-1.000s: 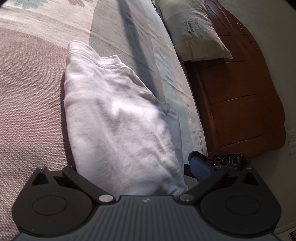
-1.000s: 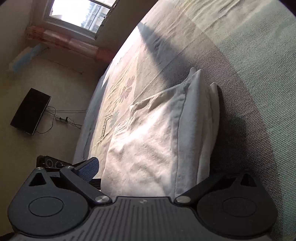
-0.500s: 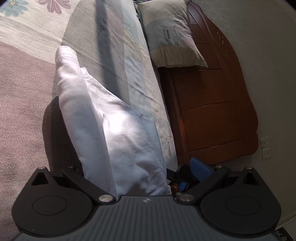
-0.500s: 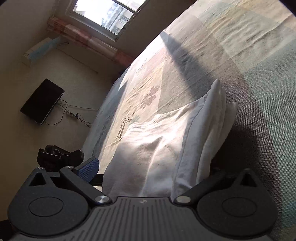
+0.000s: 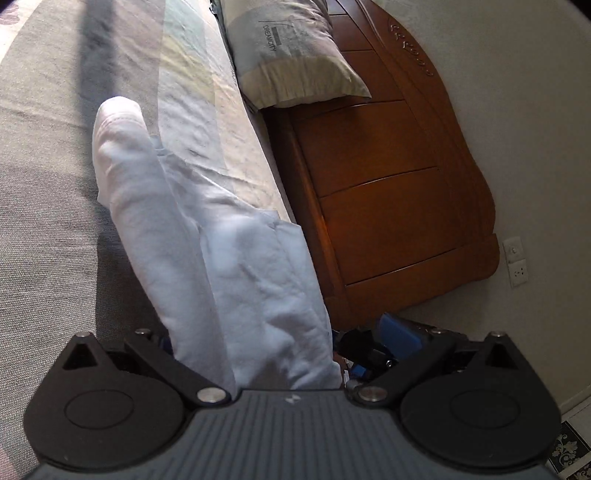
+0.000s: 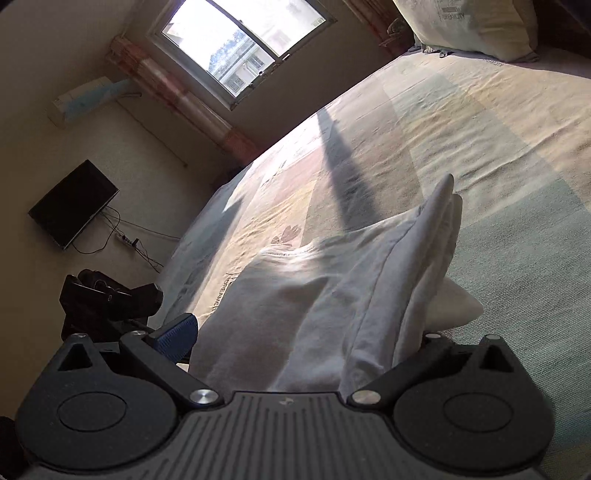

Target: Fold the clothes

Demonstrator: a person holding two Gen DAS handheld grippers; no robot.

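A folded white garment [image 5: 221,258] rises off the patterned bed cover [image 5: 44,184], its far end standing up in a narrow fold. My left gripper [image 5: 280,332] is shut on its near end; one blue pad [image 5: 397,332] shows on the right, and cloth hides the other finger. In the right wrist view the same garment [image 6: 314,295] hangs tilted between the fingers of my right gripper [image 6: 303,336], which is shut on it. Its blue pad [image 6: 173,334] sits at the cloth's left edge. The left gripper [image 6: 107,299] shows as a dark body just beyond that pad.
A pillow [image 5: 295,51] leans on the wooden headboard [image 5: 388,184], with a wall socket [image 5: 517,262] beside it. The right wrist view shows a window [image 6: 240,44], a dark screen [image 6: 74,203] on the wall with cables below, and a second pillow [image 6: 476,26].
Both grippers have lifted and turned with the garment. It lay flatter on the bed a second ago; now its far edge stands up and more wall and headboard show.
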